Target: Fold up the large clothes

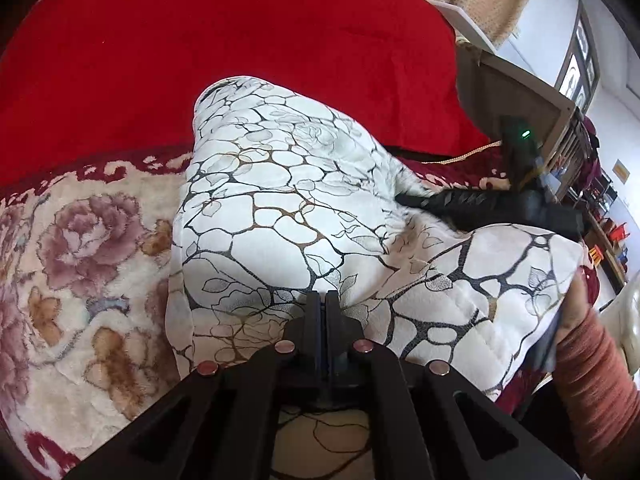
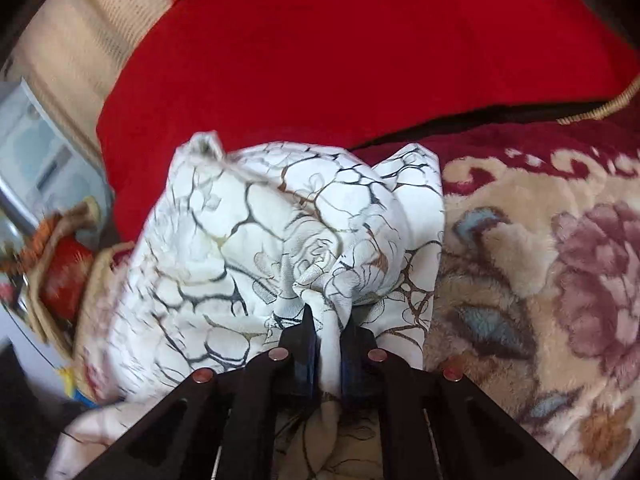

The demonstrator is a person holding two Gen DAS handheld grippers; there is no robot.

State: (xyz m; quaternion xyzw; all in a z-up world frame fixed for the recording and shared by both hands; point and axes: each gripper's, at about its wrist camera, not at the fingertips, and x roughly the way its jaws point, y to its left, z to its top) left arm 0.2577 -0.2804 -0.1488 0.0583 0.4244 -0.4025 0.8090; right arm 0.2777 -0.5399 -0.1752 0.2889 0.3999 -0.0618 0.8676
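A large white padded garment [image 1: 280,200] with a black and brown cracked-stone print lies bunched on a floral fleece blanket [image 1: 80,260]. My left gripper [image 1: 323,300] is shut, its tips pressed together at the garment's near edge; whether cloth is pinched between them is hidden. The right gripper [image 1: 460,204] shows in the left wrist view as a black body on the garment's far side. In the right wrist view the right gripper [image 2: 329,320] is shut on a fold of the garment [image 2: 280,232], with cloth passing between its fingers [image 2: 308,336].
A red blanket [image 1: 240,40] covers the bed behind the garment. A hand in a rust sleeve [image 1: 592,360] holds the right gripper at the right edge. A headboard and shelves [image 1: 560,120] stand at the right. Clutter and a red object [image 2: 60,272] lie left of the bed.
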